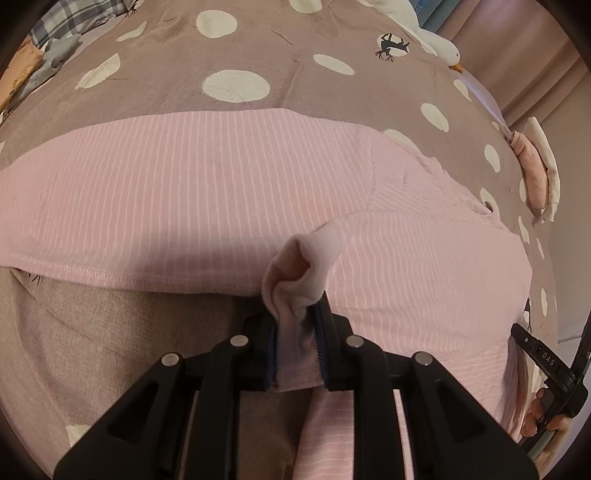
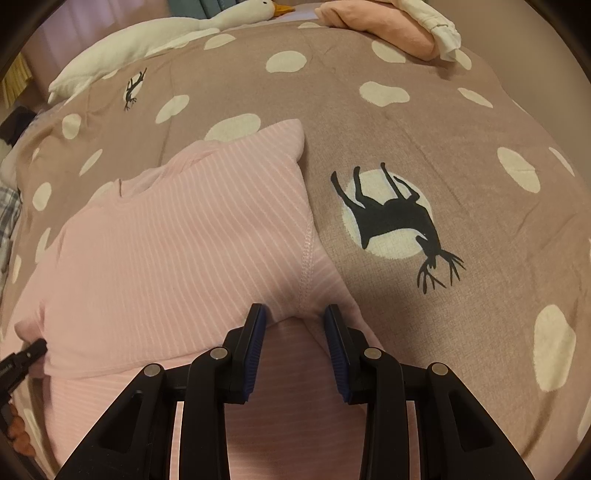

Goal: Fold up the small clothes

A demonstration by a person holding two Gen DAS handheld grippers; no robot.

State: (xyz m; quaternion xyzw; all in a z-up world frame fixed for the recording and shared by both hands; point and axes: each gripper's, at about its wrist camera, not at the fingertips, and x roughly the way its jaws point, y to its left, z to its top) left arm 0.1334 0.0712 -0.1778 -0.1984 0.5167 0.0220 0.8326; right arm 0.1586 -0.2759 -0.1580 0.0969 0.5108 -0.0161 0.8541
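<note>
A pink garment with thin white stripes (image 1: 207, 173) lies spread on a brown polka-dot bedspread (image 1: 236, 55). My left gripper (image 1: 297, 317) is shut on a bunched end of the pink garment, a cuff-like fold (image 1: 295, 269), lifted just above the cloth. In the right wrist view the same garment (image 2: 177, 236) is folded over itself. My right gripper (image 2: 295, 317) is open, its blue-padded fingers (image 2: 255, 332) either side of the garment's seamed edge (image 2: 304, 273), holding nothing. The left gripper shows at the left edge (image 2: 33, 350), at the cloth's corner.
Folded pink and white clothes (image 2: 399, 26) lie at the bed's far edge, also seen in the left view (image 1: 535, 170). A white goose plush (image 2: 155, 37) lies along the far side. Plaid and grey clothes (image 1: 62, 40) are piled far left. A deer print (image 2: 395, 218) is beside the garment.
</note>
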